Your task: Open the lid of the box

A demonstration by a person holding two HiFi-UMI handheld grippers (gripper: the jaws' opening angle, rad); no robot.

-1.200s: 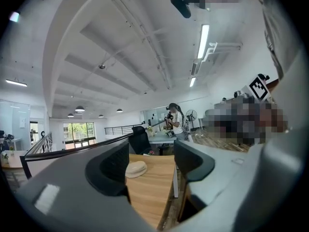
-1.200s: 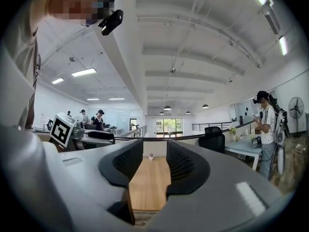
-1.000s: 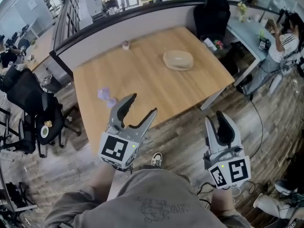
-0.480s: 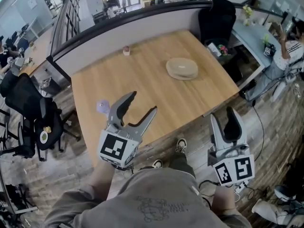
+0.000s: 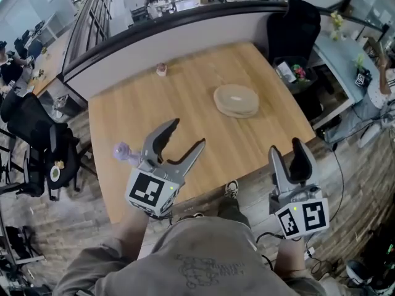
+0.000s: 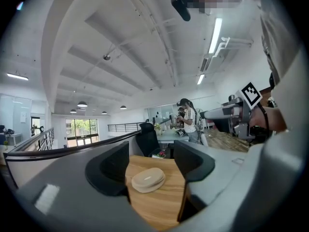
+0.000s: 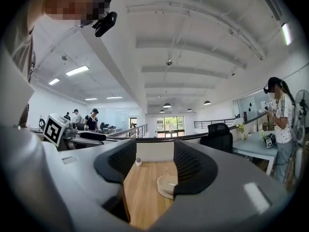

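Observation:
A round, flat beige box (image 5: 236, 100) with its lid on lies on the wooden table (image 5: 185, 97), towards the far right. My left gripper (image 5: 185, 134) hovers open over the table's near edge, well short of the box. Off the table's near right corner, my right gripper (image 5: 286, 147) is open; its jaws have just been opening and nothing is between them. The left gripper view frames the box (image 6: 148, 179) far ahead between the jaws of the left gripper (image 6: 151, 166). In the right gripper view the box (image 7: 166, 184) is partly hidden behind the right jaw of the right gripper (image 7: 149, 168).
A small pot (image 5: 162, 69) stands at the table's far edge by the grey partition (image 5: 185, 32). A purple object (image 5: 121, 152) lies near the left edge. Black office chairs stand at the left (image 5: 37, 134) and far right (image 5: 290, 20). A person's foot (image 5: 231, 190) is under the near edge.
Both grippers have come forward towards the table, and the left one now reaches over its near edge. The right gripper's jaws stand wider apart than before.

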